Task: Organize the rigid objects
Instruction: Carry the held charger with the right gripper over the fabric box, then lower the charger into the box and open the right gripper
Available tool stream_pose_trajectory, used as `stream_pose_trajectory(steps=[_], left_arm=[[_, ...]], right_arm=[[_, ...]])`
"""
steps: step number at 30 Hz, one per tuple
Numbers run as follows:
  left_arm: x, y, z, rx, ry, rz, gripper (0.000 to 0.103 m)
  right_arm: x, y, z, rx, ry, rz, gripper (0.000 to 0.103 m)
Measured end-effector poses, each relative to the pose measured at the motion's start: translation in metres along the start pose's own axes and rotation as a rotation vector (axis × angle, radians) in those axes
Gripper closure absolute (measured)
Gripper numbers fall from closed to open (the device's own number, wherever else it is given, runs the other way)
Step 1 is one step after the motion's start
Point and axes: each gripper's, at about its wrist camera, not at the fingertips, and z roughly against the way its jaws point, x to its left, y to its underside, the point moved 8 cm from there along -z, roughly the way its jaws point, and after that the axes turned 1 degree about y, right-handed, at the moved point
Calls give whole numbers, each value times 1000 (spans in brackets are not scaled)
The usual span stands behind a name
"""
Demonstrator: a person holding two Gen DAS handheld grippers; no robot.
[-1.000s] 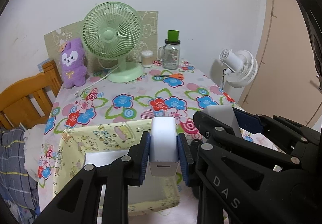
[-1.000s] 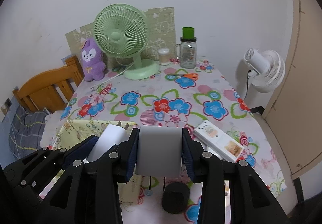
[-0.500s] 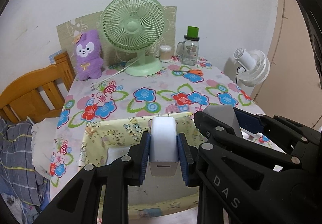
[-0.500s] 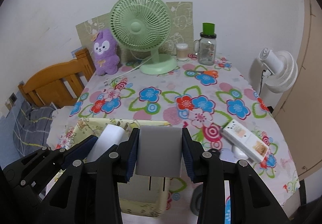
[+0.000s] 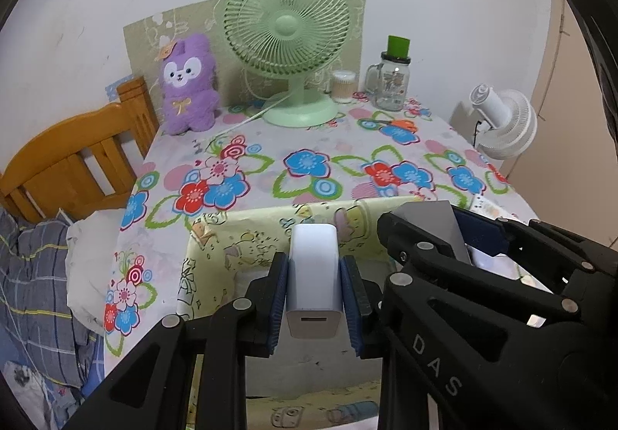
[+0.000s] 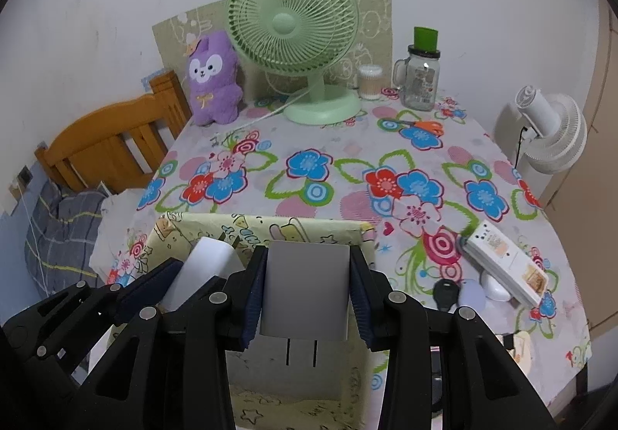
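Note:
My left gripper (image 5: 313, 298) is shut on a white USB charger (image 5: 313, 275), held above the open yellow cartoon-print box (image 5: 239, 233). My right gripper (image 6: 307, 298) is shut on a grey plug adapter (image 6: 307, 287) with its two prongs pointing down, also above the box (image 6: 270, 227). The two grippers hang side by side; the left one with the white charger (image 6: 206, 271) shows in the right wrist view, and the right one with the grey adapter (image 5: 432, 221) shows in the left wrist view.
On the floral tablecloth (image 6: 347, 167) stand a green fan (image 6: 297, 39), a purple plush (image 6: 212, 78), a glass jar (image 6: 421, 78) and a small cup (image 6: 370, 81). A white remote (image 6: 506, 267), a black key fob (image 6: 444, 293) and small items lie right of the box. A wooden chair (image 6: 108, 144) stands left.
Both grippers have risen and drawn back over the box, each still holding its charger. More of the box's inside and the table's right side shows now.

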Motion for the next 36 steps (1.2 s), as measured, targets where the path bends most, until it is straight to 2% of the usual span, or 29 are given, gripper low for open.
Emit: stream_pose_trajectory(steps=[17, 28, 32, 34, 35, 36], left_arm=[[19, 16, -46, 81, -30, -1, 76], [29, 19, -55, 94, -59, 24, 73], [26, 19, -51, 100, -53, 28, 64], [24, 18, -48, 98, -48, 33, 53], [24, 17, -46, 94, -60, 34, 39], [25, 17, -43, 84, -78, 35, 32]], right_arm=[[-1, 15, -49, 86, 65, 0, 60], [2, 15, -53, 81, 101, 42, 57], [1, 15, -50, 92, 79, 40, 53], [1, 15, -46, 92, 56, 27, 52], [1, 16, -44, 92, 46, 21, 51], [2, 15, -40, 91, 36, 19, 49]])
